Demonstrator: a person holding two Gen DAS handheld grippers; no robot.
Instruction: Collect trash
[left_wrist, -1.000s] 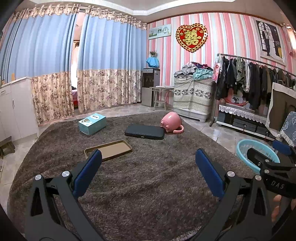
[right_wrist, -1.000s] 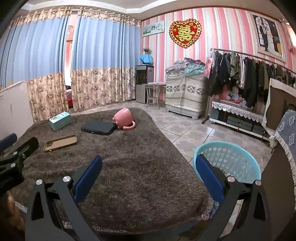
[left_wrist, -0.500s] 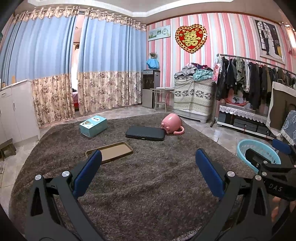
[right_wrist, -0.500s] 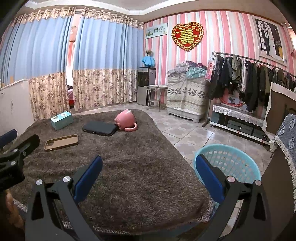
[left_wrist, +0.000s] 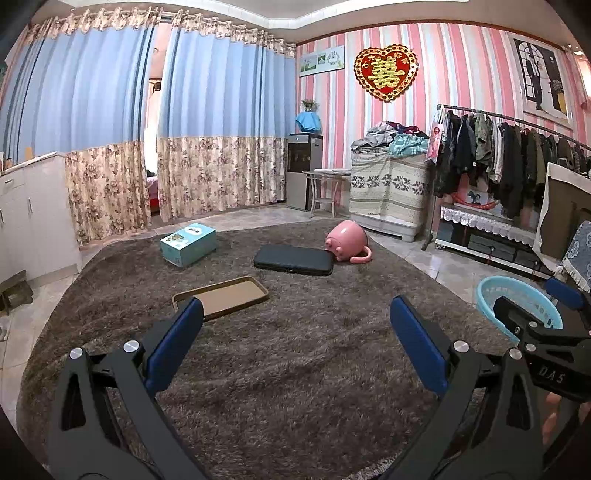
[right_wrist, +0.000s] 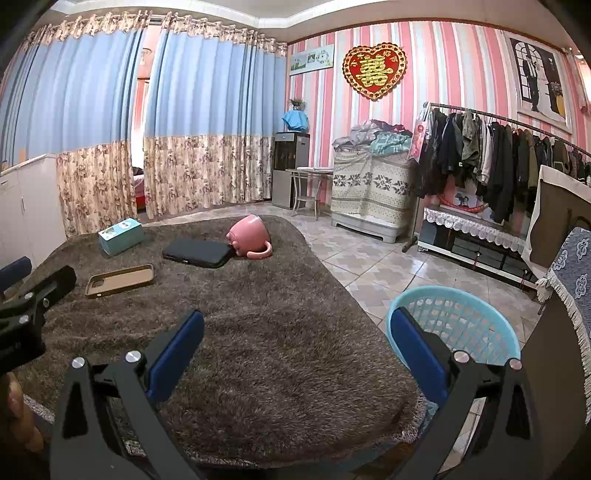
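Observation:
On a brown shaggy cover (left_wrist: 295, 369) lie a teal box (left_wrist: 188, 239) (right_wrist: 121, 236), a tan phone case (left_wrist: 221, 297) (right_wrist: 120, 280), a black flat case (left_wrist: 293, 260) (right_wrist: 197, 253) and a pink mug (left_wrist: 347, 242) (right_wrist: 249, 236) on its side. A light blue basket (right_wrist: 458, 325) (left_wrist: 517, 299) stands on the floor to the right. My left gripper (left_wrist: 295, 339) is open and empty above the cover's near part. My right gripper (right_wrist: 295, 343) is open and empty near the cover's right edge, beside the basket.
A tiled floor (right_wrist: 369, 266) lies right of the cover. A clothes rack (right_wrist: 498, 162), a covered cabinet (right_wrist: 369, 192), a water dispenser (right_wrist: 290, 170) and curtains (right_wrist: 147, 129) stand behind. A white cabinet (left_wrist: 29, 214) is at the left.
Both views have risen and shifted slightly, so the objects sit a little lower and closer. Both grippers stay open and empty.

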